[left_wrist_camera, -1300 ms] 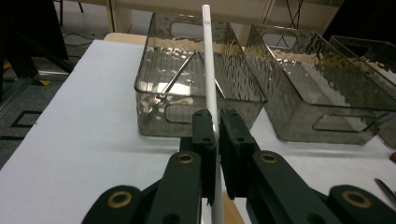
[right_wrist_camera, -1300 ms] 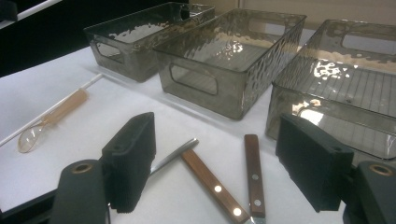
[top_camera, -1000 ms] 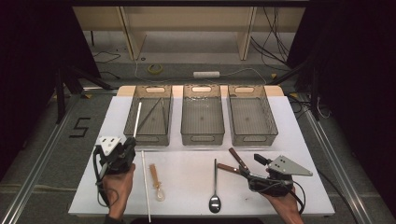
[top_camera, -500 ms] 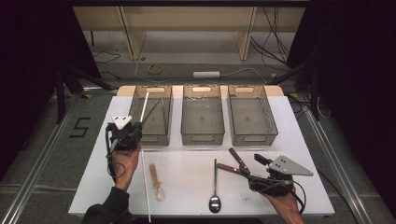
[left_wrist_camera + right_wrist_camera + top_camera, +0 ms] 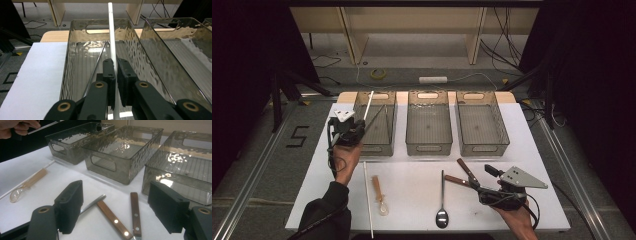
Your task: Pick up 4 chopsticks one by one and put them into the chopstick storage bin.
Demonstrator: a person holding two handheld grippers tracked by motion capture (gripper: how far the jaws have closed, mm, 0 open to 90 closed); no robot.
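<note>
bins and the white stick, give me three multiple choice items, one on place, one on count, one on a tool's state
1. Where is the white stick held by the left tool?
A. over the left bin
B. over the right bin
C. beside the spoon

2. How many bins stand in the row?
A. two
B. three
C. four

3. How is the right tool?
A. shut on a knife
B. shut on the spoon
C. open, holding nothing

Answers: 1 A, the left gripper view shows the stick above that bin; 2 B, the high view shows three side by side; 3 C, its jaws stand wide apart above the knives.
</note>
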